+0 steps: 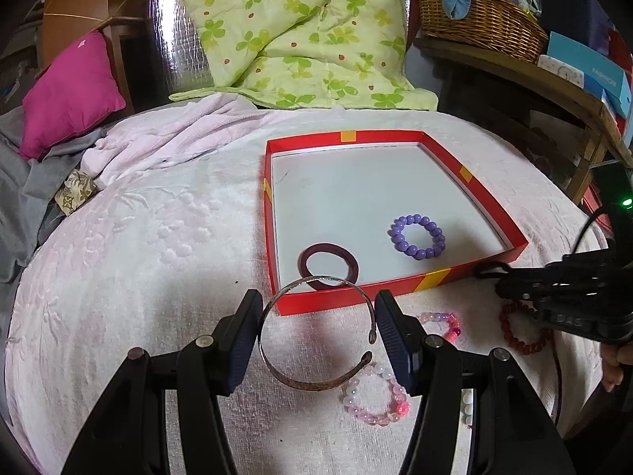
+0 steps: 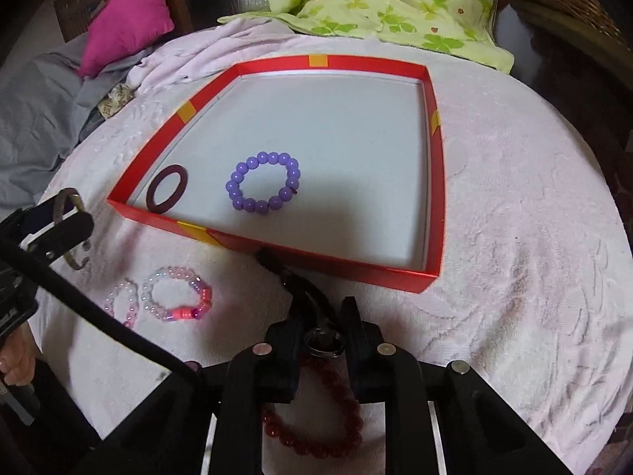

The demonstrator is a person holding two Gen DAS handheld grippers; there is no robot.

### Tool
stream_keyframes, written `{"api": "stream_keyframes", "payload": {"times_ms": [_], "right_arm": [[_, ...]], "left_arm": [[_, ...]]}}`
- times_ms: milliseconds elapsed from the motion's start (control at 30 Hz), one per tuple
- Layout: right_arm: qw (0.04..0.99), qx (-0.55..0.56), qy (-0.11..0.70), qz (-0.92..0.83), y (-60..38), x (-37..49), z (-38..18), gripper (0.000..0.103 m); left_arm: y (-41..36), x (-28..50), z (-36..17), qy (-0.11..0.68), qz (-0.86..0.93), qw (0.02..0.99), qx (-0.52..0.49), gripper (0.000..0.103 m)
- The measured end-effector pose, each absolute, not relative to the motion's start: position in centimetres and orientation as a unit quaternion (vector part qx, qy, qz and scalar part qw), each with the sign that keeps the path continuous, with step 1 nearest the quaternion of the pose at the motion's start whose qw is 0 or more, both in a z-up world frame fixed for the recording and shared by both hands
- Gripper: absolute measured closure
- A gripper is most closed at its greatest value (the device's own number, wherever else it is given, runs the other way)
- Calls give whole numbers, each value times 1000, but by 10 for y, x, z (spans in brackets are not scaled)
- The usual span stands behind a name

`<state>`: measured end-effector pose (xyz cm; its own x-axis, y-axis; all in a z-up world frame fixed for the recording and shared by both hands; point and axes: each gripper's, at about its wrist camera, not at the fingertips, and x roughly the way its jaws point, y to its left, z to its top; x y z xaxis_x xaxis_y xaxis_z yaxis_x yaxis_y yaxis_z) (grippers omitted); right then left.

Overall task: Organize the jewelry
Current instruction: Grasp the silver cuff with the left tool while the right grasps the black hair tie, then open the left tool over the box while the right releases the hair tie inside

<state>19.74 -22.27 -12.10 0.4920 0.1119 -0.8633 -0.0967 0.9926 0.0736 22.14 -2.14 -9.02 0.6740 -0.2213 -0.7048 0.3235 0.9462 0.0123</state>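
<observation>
The left hand-held gripper [image 1: 316, 332] was clamped on the metal cuff bangle [image 1: 312, 332], just short of the red tray [image 1: 348, 297]'s near-left corner. To its right, the right hand-held gripper [image 2: 320, 340] pinched a dark cord [image 2: 300, 293] near the bed's front edge. I'd lift the cuff over the rim, then let go low inside.

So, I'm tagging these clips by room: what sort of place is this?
Probably a bedroom: the red tray sits on a pink blanket like a bedspread, with a clover-print quilt and magenta pillow behind.
</observation>
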Motion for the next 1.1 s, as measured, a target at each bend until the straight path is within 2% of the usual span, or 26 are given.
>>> {"api": "stream_keyframes", "payload": {"times_ms": [367, 733, 1100], "right_arm": [[883, 111, 421, 178, -225, 169, -70, 83], [888, 201, 398, 110, -242, 195, -75, 83], [880, 231, 406, 86, -251, 208, -89, 83]], "left_arm": [[-20, 219, -83, 349, -123, 925, 85, 43], [-16, 219, -78, 329, -103, 933, 100, 43], [-18, 225, -79, 330, -97, 933, 104, 43]]}}
